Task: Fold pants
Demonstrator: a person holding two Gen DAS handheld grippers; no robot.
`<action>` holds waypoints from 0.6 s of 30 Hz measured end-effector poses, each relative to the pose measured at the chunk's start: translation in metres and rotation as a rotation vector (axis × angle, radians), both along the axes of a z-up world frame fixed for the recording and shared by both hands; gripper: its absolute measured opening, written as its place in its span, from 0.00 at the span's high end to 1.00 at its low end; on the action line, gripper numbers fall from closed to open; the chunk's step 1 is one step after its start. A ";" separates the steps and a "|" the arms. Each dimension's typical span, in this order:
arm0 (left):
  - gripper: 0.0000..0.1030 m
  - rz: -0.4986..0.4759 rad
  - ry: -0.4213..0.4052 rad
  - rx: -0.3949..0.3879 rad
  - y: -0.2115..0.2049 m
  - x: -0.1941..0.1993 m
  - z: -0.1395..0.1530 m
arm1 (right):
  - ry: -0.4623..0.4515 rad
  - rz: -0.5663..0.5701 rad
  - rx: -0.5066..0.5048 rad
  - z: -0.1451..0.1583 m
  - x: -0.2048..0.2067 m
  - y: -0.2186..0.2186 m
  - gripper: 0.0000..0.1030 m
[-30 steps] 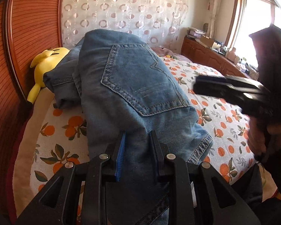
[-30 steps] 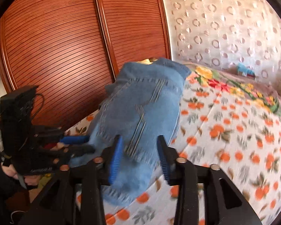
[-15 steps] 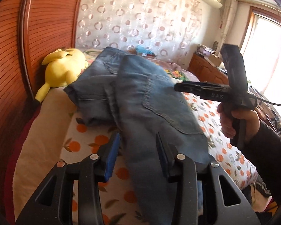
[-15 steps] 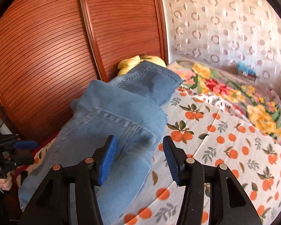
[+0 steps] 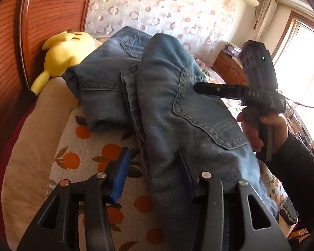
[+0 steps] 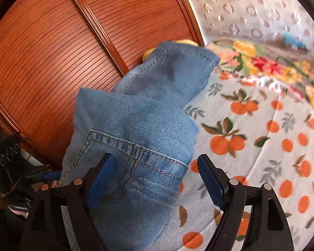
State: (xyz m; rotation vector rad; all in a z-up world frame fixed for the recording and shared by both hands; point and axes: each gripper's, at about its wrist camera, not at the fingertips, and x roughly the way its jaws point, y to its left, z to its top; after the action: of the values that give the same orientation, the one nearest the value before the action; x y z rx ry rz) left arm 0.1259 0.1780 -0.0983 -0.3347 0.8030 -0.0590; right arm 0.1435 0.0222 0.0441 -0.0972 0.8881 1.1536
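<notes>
Both claws have just been opening and have drawn back from the jeans (image 5: 178, 113), which now lie folded in a bundle along the bed (image 5: 58, 152) edge near the wardrobe (image 6: 52, 52). Our left claw (image 5: 152, 173) stands spread over the denim at 6 o'clock without pinching it; our right claw (image 6: 157, 177) gapes wide, released so the fold settles. A yellow plush (image 5: 67, 54) sits at 10 o'clock.
</notes>
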 end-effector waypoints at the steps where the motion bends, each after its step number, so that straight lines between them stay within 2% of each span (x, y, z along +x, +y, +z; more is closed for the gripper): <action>1: 0.53 -0.003 0.005 0.002 0.000 0.002 -0.002 | 0.027 0.009 0.008 -0.002 0.004 0.002 0.20; 4: 0.53 -0.016 0.010 -0.010 -0.002 0.006 -0.002 | 0.087 0.046 0.010 -0.011 0.013 0.011 0.21; 5: 0.53 -0.019 0.012 -0.011 0.001 0.008 -0.003 | 0.082 0.054 0.006 -0.012 0.014 0.013 0.34; 6: 0.52 -0.021 0.016 -0.011 0.001 0.010 -0.004 | 0.082 0.068 0.008 -0.013 0.017 0.015 0.40; 7: 0.52 -0.026 0.021 -0.016 0.002 0.012 -0.004 | 0.066 0.066 0.015 -0.010 0.018 0.013 0.55; 8: 0.52 -0.027 0.022 -0.024 0.003 0.013 -0.004 | 0.055 0.065 0.027 -0.006 0.019 0.009 0.65; 10: 0.52 -0.034 0.022 -0.036 0.003 0.014 -0.004 | 0.024 0.063 0.061 0.004 0.020 -0.001 0.73; 12: 0.52 -0.051 0.025 -0.052 0.003 0.017 -0.005 | -0.019 0.067 0.079 0.010 0.017 -0.009 0.74; 14: 0.52 -0.065 0.047 -0.052 0.002 0.021 -0.008 | -0.037 0.056 0.041 0.004 0.020 -0.010 0.74; 18: 0.52 -0.101 0.065 -0.075 0.005 0.032 -0.008 | -0.019 0.041 0.044 -0.007 0.030 -0.007 0.73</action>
State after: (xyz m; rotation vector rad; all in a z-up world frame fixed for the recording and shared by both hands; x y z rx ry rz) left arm 0.1575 0.1834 -0.1067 -0.3685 0.8837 -0.1741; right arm 0.1736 0.0153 0.0370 -0.0910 0.8468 1.2074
